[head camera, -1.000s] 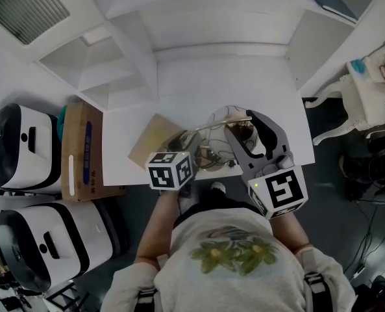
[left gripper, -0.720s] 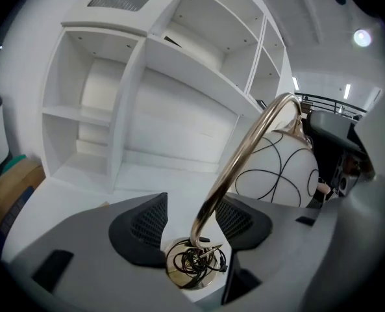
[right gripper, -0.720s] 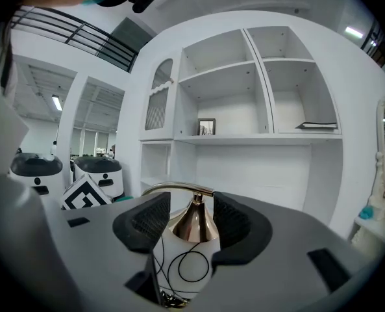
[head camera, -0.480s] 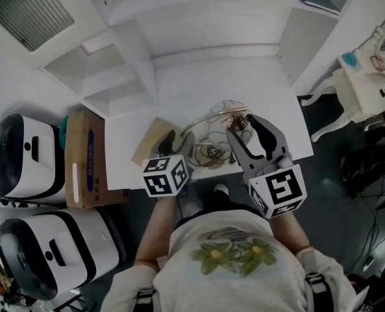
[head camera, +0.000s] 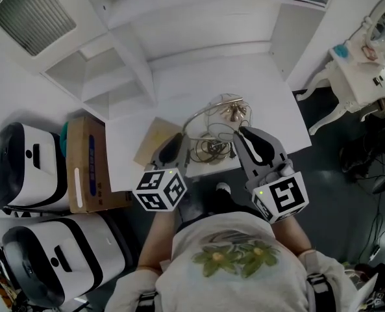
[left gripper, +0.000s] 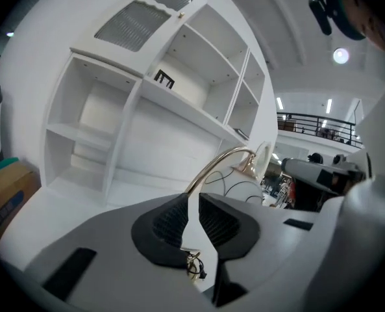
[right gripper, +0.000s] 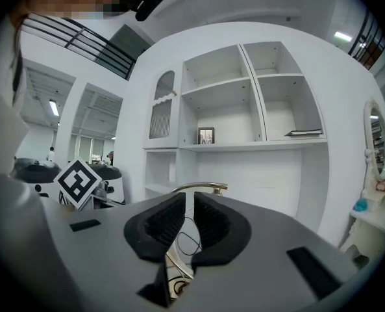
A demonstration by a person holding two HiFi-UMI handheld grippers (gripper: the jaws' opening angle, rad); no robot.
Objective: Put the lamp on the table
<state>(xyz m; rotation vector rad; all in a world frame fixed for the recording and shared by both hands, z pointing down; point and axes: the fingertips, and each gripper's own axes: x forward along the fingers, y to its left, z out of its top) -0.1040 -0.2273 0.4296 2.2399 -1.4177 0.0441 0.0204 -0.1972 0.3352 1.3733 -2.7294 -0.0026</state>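
Note:
The lamp [head camera: 213, 119] lies on the white table [head camera: 270, 103]: a curved gold arm [left gripper: 219, 164], a pale shade [head camera: 234, 112] and a tangle of black cable [head camera: 209, 149]. My left gripper [head camera: 176, 143] is at the arm's near end. Its jaws have just been closing to a thin slit, and in the left gripper view the gold arm runs straight out of the tips. My right gripper [head camera: 252, 135] sits just short of the shade. Its jaws have also just been closing, and cable and a gold rod [right gripper: 202, 188] show through and beyond the slit. Whether its pads press on anything is hidden.
A tan board [head camera: 154, 138] lies on the table left of the lamp. A cardboard box [head camera: 88, 164] and two white-and-black machines [head camera: 23, 161] stand at the left. White shelving [head camera: 134, 57] backs the table. A white dresser [head camera: 364, 70] is at the right.
Both grippers' jaws have narrowed from wide open. The left gripper has risen and come up to the lamp's arm. The right gripper has drawn back from the shade.

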